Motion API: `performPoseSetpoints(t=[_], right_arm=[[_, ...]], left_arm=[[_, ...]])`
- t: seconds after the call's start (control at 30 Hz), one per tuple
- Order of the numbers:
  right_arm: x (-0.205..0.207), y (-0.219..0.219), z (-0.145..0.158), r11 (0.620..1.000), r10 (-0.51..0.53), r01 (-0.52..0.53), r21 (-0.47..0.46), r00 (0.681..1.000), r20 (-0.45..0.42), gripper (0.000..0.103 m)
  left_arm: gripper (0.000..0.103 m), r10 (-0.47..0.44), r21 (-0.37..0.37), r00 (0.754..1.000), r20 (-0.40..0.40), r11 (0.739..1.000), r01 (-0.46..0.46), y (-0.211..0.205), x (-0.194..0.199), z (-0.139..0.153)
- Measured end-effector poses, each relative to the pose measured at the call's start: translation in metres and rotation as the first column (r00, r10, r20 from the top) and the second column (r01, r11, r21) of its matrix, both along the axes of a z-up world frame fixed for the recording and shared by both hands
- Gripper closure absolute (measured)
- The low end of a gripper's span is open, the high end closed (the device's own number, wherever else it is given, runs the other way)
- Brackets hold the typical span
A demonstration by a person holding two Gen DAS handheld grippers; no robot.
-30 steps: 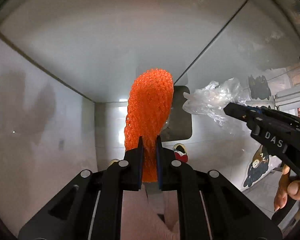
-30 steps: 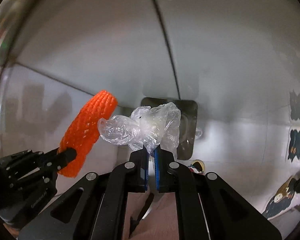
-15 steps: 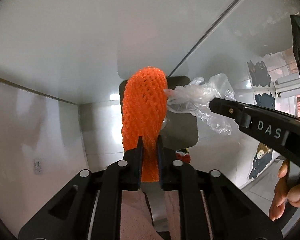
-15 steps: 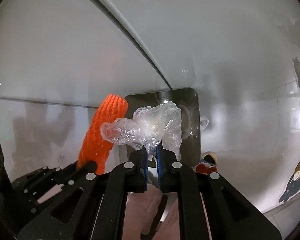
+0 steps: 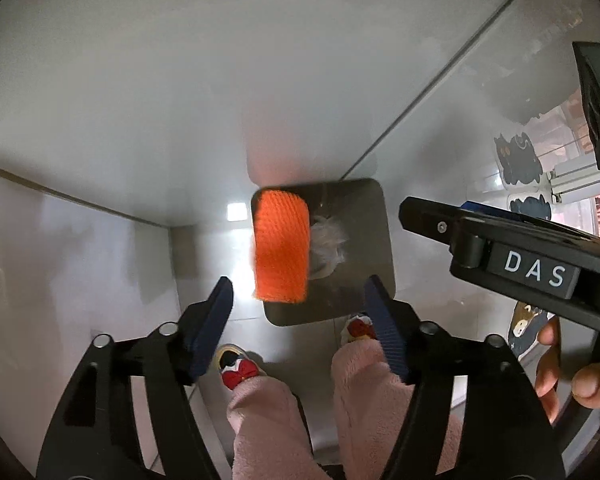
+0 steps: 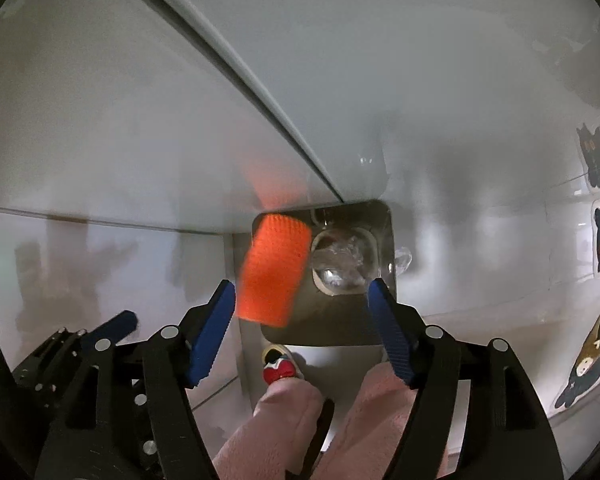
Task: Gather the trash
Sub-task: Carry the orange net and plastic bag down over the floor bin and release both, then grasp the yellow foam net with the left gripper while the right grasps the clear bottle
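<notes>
An orange foam net (image 5: 281,246) hangs blurred in mid-air over a square steel trash bin (image 5: 370,216), apart from both grippers; it also shows in the right wrist view (image 6: 274,274). A crumpled clear plastic bag (image 5: 328,242) is beside it, over the bin's round hole (image 6: 342,266). My left gripper (image 5: 298,326) is open and empty, just above the bin. My right gripper (image 6: 302,330) is open and empty too; its body shows at the right of the left wrist view (image 5: 500,252).
The bin (image 6: 384,220) stands on a pale tiled floor by white walls. The person's pink trouser legs (image 5: 380,400) and red-and-white slippers (image 5: 238,370) are below the grippers. Dark animal stickers (image 5: 518,160) are on the right wall.
Both grippers have opened. The orange net and the plastic bag have left the jaws and are dropping toward the bin. Both grippers have tilted downward over the bin.
</notes>
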State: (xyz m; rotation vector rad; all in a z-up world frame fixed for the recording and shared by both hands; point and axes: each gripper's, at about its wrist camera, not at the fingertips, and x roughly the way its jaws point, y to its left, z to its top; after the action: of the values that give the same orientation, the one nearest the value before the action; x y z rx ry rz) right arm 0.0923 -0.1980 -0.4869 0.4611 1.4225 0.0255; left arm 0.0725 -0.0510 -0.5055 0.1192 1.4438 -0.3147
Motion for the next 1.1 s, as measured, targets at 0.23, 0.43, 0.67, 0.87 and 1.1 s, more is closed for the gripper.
performPoseSetpoints(t=[0.23,0.43,0.67,0.87,1.1], right_arm=[[-0.015,-0.001,0.056,1.0,-0.018,0.019,-0.015,0.997,0.069,0.024],[-0.042,-0.001,0.148,0.993,0.069,-0.04,-0.114,0.962,0.265,0.014],[-0.051,-0.006,0.254,0.978,0.132,-0.029,-0.205,0.851,0.508,0.013],[-0.028,-0.02,0.308,0.969,0.122,0.042,-0.243,0.774,0.621,0.013],[0.011,-0.058,0.325,0.951,0.1,0.107,-0.292,0.784,0.613,0.013]], left_arm=[[0.029,-0.011,-0.005,0.999,0.053,1.0,0.012,0.006,-0.01,0.05],[0.018,0.013,-0.029,0.979,0.202,1.0,-0.008,0.018,-0.027,0.141],[0.017,0.038,-0.036,0.914,0.404,0.999,-0.025,0.037,-0.032,0.242],[0.018,0.095,-0.053,0.842,0.532,0.995,-0.079,0.05,-0.009,0.297],[0.027,0.161,-0.06,0.797,0.582,0.986,-0.155,0.074,0.037,0.324]])
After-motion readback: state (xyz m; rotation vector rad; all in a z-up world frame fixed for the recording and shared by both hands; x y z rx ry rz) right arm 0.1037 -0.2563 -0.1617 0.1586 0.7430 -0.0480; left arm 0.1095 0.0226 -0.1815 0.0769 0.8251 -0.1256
